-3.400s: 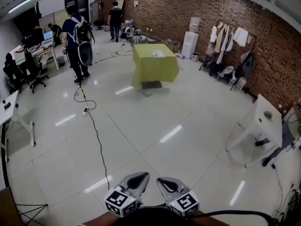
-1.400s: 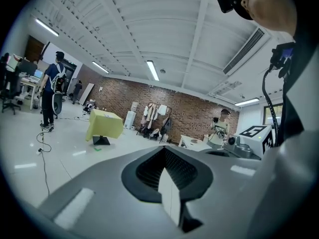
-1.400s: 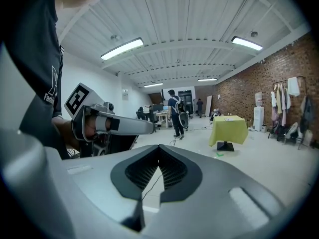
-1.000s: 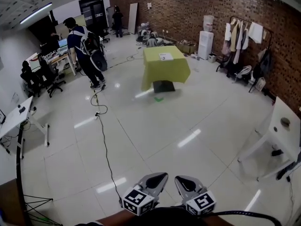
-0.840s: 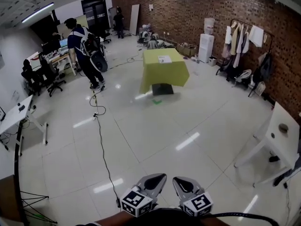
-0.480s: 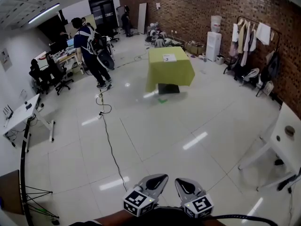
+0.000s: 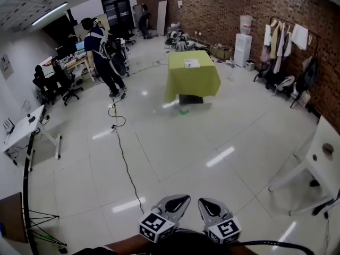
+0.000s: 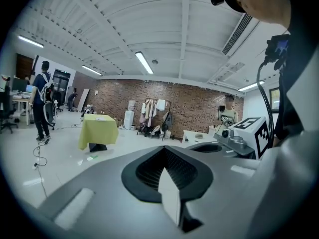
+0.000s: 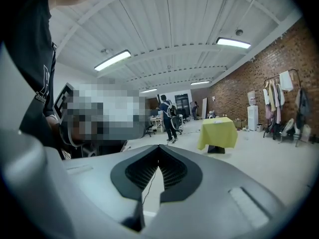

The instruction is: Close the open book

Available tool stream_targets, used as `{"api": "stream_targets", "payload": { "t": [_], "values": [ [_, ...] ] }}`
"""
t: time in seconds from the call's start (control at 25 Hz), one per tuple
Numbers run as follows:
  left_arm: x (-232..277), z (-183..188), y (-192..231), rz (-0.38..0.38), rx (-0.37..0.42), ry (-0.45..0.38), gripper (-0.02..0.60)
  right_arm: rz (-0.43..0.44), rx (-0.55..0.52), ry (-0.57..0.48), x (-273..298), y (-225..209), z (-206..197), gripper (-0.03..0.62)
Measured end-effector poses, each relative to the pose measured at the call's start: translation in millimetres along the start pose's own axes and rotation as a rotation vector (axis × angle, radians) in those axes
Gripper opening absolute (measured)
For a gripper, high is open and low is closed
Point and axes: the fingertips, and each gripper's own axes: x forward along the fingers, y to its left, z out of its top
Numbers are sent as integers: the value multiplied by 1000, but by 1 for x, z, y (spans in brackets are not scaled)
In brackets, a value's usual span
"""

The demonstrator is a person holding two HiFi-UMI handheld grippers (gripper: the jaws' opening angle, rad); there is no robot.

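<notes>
The book (image 7: 192, 63) is a small white shape lying on top of a table draped in a yellow cloth (image 7: 194, 81), far across the room in the head view. That table also appears small in the left gripper view (image 8: 97, 131) and in the right gripper view (image 9: 219, 133). My left gripper (image 7: 182, 198) and right gripper (image 7: 203, 202) sit side by side at the bottom edge, both shut and holding nothing. The left gripper's (image 8: 162, 149) and the right gripper's (image 9: 158, 148) tips meet in their own views.
A person with a backpack (image 7: 104, 52) stands left of the yellow table. A black cable (image 7: 125, 163) runs across the tiled floor. A white table (image 7: 319, 161) stands at the right, a white desk (image 7: 24, 132) at the left, a clothes rack (image 7: 289, 41) by the brick wall.
The view has drawn nearer to the yellow table, which looks larger than at first. Both grippers stay shut and low in the view. The person with the backpack has shifted a little.
</notes>
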Motion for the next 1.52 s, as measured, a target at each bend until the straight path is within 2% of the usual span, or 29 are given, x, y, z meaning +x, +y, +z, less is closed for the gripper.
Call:
{"api": "stream_targets", "payload": {
  "t": [0.16, 0.32, 0.76, 1.04, 1.28, 1.52],
  "values": [
    [23, 22, 17, -55, 43, -17, 8, -60, 7, -1, 17, -20, 10, 8],
    [37, 49, 36, -112, 30, -60, 8, -96, -5, 3, 38, -33, 27, 8],
    [49, 56, 117, -209, 6, -41, 8, -166, 28, 29, 120, -50, 43, 8],
    [37, 72, 183, -216, 1, -56, 8, -190, 6, 19, 180, -46, 67, 8],
    [32, 78, 216, -240, -23, -56, 8, -170, 20, 55, 224, -38, 69, 8],
    [36, 76, 252, -177, -83, -52, 8, -121, 24, 98, 253, -42, 64, 8]
  ]
}}
